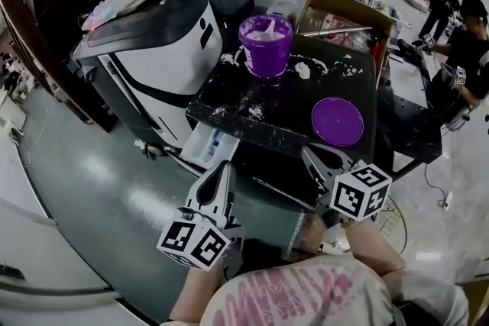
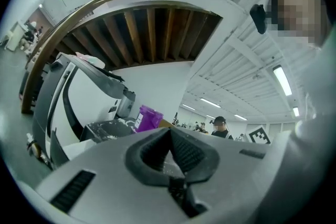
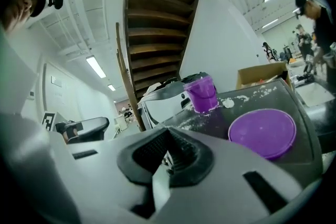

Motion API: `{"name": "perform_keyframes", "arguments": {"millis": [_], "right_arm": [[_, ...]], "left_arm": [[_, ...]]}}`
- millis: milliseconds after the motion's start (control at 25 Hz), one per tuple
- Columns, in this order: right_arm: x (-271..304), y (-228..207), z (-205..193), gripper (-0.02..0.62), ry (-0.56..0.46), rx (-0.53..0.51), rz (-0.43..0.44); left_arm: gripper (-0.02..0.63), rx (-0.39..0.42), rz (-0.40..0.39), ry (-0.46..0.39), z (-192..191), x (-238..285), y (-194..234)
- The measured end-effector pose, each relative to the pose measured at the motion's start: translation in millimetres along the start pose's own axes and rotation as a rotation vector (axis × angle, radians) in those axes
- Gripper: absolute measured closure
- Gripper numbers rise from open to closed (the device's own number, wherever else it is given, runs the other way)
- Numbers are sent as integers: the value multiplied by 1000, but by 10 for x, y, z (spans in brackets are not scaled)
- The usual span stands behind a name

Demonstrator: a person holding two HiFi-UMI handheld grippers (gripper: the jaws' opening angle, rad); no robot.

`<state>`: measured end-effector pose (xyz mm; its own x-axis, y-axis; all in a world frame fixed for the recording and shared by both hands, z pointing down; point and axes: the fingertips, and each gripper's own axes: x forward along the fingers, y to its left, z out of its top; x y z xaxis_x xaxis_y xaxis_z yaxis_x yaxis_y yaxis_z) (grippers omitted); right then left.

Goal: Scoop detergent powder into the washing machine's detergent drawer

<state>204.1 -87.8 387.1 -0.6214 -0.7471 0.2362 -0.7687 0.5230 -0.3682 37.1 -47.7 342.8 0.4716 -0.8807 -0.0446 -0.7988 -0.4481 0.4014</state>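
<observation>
- Two grippers, both empty: left gripper (image 1: 223, 166) and right gripper (image 1: 311, 154) have their jaws closed together with nothing between them, as each gripper view shows.
- Tub (image 1: 266, 46): purple, open and upright at the far side of the desk (image 1: 290, 99). It holds white powder, and what looks like a white scoop (image 1: 267, 30) stands in it. Probably light, rigid plastic. It may slide or tip if the scoop is levered against its wall, so it is worth steadying at the rim.
- Scoop: judged light and stiff, and dusty, so likely slippery. Best taken by the part that sticks up above the rim, and kept level once loaded.
- Powder (image 1: 302, 70): loose and easily spilled. Clumps and scatter lie on the desk around the tub.
- Lid (image 1: 337, 121): off the tub, flat on the desk, near the right gripper.
- Drawer (image 1: 208, 146): pulled out from the washer (image 1: 160, 50), below the desk's near-left edge, just ahead of the left gripper.
- Pose: both grippers are low and close to the person's body, pointing forward at the desk's near edge, well short of the tub.
</observation>
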Motion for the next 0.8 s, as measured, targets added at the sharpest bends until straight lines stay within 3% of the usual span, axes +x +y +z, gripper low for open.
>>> {"name": "perform_keyframes", "arguments": {"millis": [240, 480, 800], "right_arm": [[473, 94, 409, 595, -21, -36, -75], [558, 99, 795, 595, -41, -27, -166], [565, -21, 975, 587, -29, -27, -251]], "left_arm": [[603, 26, -68, 11, 525, 232, 405], [603, 69, -91, 26, 1038, 377, 637], [603, 87, -119, 90, 1034, 448, 750]]}}
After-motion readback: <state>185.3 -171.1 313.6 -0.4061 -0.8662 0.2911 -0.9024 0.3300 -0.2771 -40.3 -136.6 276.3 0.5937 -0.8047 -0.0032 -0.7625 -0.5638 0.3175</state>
